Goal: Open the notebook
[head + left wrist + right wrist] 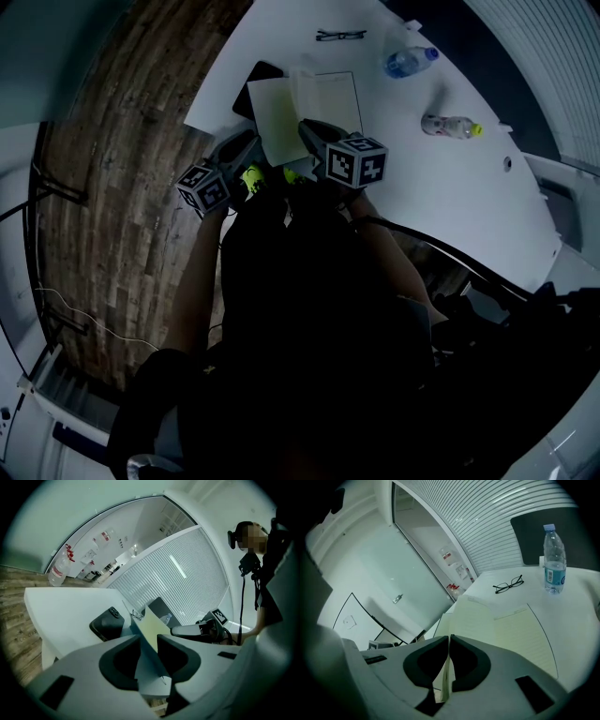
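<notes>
So the notebook (333, 98) is lying open on the white table (450, 197), at 12 o'clock from both grippers in the head view. Its right-hand page lies flat and its left-hand side is lifted up off the table. The left gripper (149, 641) has its jaws clamped on that lifted left side; you can see the yellowish sheet running slantwise right between them. The right gripper (447, 641) sits just beside it at about 3 o'clock, and its jaws are pinched together on the edge of a thin bunch of pages from near the middle of the book. A dark phone (107, 623) is at the notebook's 10 o'clock, right up against it, and it looks partly tucked under the corner. A pair of glasses (339, 36) is at 12 o'clock, a little way off. There's a water bottle (408, 62) at roughly 2 o'clock and a second bottle (450, 126) lying on its side at 3 o'clock, both well apart from the book. A wooden floor (122, 187) shows past the table edge at 9 o'clock.
</notes>
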`<state>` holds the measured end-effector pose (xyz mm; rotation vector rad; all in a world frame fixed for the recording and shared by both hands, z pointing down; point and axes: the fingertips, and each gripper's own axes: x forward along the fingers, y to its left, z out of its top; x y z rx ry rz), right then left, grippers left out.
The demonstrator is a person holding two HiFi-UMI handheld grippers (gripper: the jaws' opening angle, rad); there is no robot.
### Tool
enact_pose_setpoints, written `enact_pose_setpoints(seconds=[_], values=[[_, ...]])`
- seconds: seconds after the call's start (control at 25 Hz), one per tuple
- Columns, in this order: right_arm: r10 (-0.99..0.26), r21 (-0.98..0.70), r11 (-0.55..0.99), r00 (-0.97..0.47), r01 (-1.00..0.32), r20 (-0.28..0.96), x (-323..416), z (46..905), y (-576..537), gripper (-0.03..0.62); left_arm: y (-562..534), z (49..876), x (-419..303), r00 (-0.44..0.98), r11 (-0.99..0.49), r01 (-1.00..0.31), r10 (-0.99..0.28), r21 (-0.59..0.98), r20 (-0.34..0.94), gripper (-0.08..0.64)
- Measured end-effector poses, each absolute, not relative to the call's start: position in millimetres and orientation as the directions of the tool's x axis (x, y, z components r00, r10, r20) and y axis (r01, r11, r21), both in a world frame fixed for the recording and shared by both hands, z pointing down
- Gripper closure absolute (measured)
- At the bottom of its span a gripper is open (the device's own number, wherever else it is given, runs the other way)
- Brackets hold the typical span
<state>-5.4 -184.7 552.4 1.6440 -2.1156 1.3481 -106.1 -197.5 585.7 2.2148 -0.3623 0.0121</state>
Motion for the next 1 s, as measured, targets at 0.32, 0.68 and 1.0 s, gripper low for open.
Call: enact_pose_setpoints(seconds=[0.32,0.68,1.0], values=[[-0.657,-0.564,0.065,-0.461,-0.823,0.597,-42.6,564.1,-193.3,0.581,-197.8,582.0,-118.5,0.955,-0.578,-0.259,-0.271,0.774,0.118,0.451],[-0.597,-0.546,0.086,-0.482,-0.833,0.641,-80.0,586.8,-198.5,0.581,-200.9,584.7,-141.5,0.945,-0.562,-0.277,-0.306,0.779,0.115,0.451],[-0.559,-0.522,0.098,-0.481,-0.847,0.676,-89.3,604.8,-200.9,0.581,-200.5,585.5,-142.6,0.944,-0.568,-0.271,-0.315,0.777,0.099,0.451]])
